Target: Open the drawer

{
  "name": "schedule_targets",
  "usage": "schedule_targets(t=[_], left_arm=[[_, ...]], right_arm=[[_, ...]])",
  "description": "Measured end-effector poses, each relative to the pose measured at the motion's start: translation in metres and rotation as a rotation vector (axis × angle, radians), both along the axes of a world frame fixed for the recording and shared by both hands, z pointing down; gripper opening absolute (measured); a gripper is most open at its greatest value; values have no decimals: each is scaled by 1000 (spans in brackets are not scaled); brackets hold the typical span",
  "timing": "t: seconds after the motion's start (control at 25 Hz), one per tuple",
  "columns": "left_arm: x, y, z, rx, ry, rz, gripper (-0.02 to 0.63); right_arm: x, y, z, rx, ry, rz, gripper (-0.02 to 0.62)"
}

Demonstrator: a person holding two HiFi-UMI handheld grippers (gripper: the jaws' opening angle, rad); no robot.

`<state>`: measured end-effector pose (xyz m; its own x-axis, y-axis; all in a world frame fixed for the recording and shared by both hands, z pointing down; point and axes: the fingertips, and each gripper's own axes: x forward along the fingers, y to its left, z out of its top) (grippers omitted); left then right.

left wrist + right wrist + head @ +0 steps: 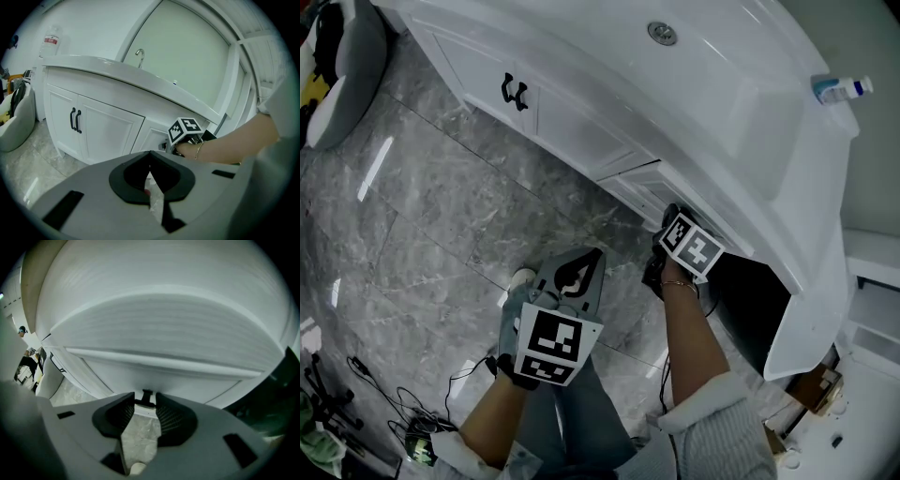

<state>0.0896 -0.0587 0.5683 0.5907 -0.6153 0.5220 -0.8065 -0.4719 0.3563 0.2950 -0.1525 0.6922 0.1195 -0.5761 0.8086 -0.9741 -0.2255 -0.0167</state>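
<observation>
A white vanity (pixel 581 56) runs across the head view, its drawer front (pixel 639 184) flush with the cabinet. My right gripper (pixel 668 217) is pressed up to that front; its marker cube hides most of the jaws. In the right gripper view the small black drawer handle (pixel 146 397) sits between the tips of the right gripper (pixel 146 402), and the pads close on it from both sides. My left gripper (pixel 596 255) hangs over the floor, apart from the cabinet, shut with nothing in it. Its tips (pixel 150 153) meet in the left gripper view.
Two cabinet doors with black pulls (pixel 515 91) stand left of the drawer. Right of it a dark open compartment (pixel 750 309) gapes. A bottle (pixel 842 89) stands on the countertop. Cables (pixel 356 394) lie on the marble floor, and a grey bin (pixel 342 75) is at the far left.
</observation>
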Motion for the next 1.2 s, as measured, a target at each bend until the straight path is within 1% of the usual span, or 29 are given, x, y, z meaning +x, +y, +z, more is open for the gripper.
schedule_targets(t=[0.12, 0.28, 0.48, 0.6, 0.68, 0.88, 1.2], left_arm=[[0, 2, 2, -9, -3, 11, 17], [1, 3, 3, -14, -16, 35, 17], [7, 7, 8, -41, -17, 67, 17], [14, 10, 9, -51, -13, 90, 17], [17, 13, 11, -62, -11, 106, 17], [22, 19, 17, -93, -5, 125, 17], [28, 19, 12, -90, -2, 154, 17]], right_arm=[[-1, 1, 1, -4, 20, -4, 144], [-2, 0, 0, 11, 48, -52, 138], [-7, 1, -3, 35, 34, -121, 133], [-8, 1, -4, 38, 34, -144, 132], [-9, 2, -5, 34, 42, -169, 130], [-14, 8, -4, 8, 102, -285, 117], [-20, 20, -4, -2, 109, -347, 112]])
